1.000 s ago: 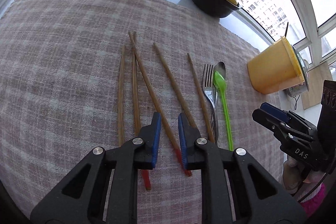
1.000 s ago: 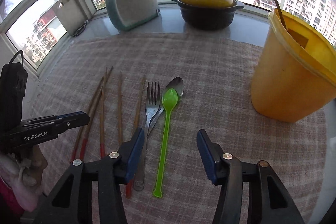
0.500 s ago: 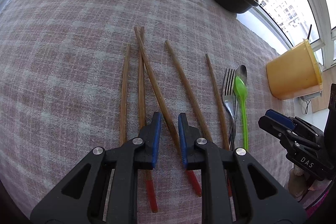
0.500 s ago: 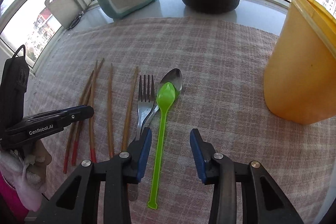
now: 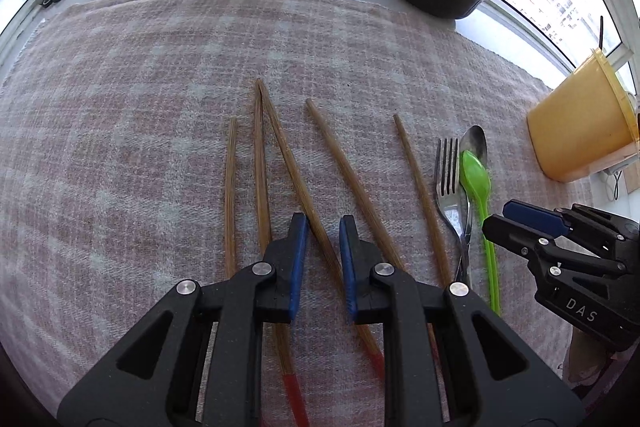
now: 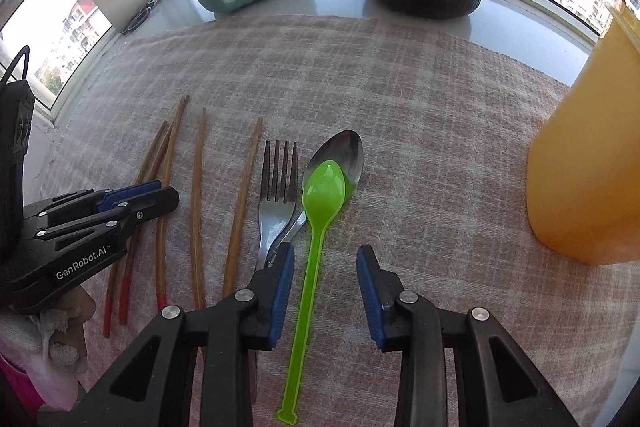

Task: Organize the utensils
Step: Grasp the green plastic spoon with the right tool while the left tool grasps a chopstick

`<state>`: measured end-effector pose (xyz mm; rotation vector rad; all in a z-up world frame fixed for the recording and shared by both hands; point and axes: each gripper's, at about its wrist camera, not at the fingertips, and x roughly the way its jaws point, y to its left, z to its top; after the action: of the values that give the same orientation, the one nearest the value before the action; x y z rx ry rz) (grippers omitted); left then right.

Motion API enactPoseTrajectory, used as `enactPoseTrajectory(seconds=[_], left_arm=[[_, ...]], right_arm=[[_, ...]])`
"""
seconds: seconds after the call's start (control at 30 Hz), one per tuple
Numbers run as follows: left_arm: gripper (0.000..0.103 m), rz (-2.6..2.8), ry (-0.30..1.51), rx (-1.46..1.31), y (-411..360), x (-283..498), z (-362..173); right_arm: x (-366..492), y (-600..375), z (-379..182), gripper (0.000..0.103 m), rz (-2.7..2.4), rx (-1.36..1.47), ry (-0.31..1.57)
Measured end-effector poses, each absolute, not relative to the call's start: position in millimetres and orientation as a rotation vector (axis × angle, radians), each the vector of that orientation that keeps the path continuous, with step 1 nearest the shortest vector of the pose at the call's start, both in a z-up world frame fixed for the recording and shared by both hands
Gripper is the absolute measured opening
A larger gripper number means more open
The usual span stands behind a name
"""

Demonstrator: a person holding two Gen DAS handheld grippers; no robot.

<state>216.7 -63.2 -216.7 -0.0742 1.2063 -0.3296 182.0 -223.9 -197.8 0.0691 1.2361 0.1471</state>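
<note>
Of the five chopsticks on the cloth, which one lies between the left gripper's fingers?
The third from the left, the slanted one whose far tip meets its left neighbour's; it runs between the left gripper's open fingers. The others lie outside.

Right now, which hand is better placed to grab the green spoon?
The right gripper. Its open fingers already sit on either side of the green spoon handle. The left gripper is over a chopstick, farther from the spoon.

You can read "DAS" in pale letters on the black body of your right tool [image 5: 520, 223]. Your left tool [image 6: 160, 193] carries "GenRobot.AI" in white along its black side.
</note>
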Motion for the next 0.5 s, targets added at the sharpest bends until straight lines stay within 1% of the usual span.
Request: enactPoseTrajectory(seconds=[0.03,0.07,0.3,0.33,0.37,0.43,0.5], left_arm=[[0.015,-0.334,1.206,-0.081,-62.9,218.1,-217.2],[0.010,-0.333,1.206,-0.083,-62.2,218.9,-217.7],[0.008,-0.352,1.194,-0.090,-59.6,216.2,-217.4],[0.007,-0.358,1.195,-0.096,-59.1,216.7,-217.5],[0.007,-0.363,1.199,-0.109,-57.7,216.3,-217.7],[0.006,-0.372,1.206,-0.132,-55.7,217.5,-218.1],[0.006,-0.384,1.218,-0.163,-53.2,218.6,-218.8]], right_arm=[[183.8,-223.1,-199.0,0.031,0.144,0.064,1.240],[186.3,-222.1,-200.6,0.030,0.139,0.059,1.244],[195.3,-212.3,-207.4,0.023,0.135,-0.002,1.255],[195.5,-211.3,-207.6,0.020,0.134,-0.013,1.255],[194.7,-210.6,-207.4,0.013,0.132,-0.031,1.252],[194.5,-210.8,-207.6,0.005,0.128,-0.047,1.249],[194.9,-214.0,-207.3,0.004,0.134,-0.029,1.250]])
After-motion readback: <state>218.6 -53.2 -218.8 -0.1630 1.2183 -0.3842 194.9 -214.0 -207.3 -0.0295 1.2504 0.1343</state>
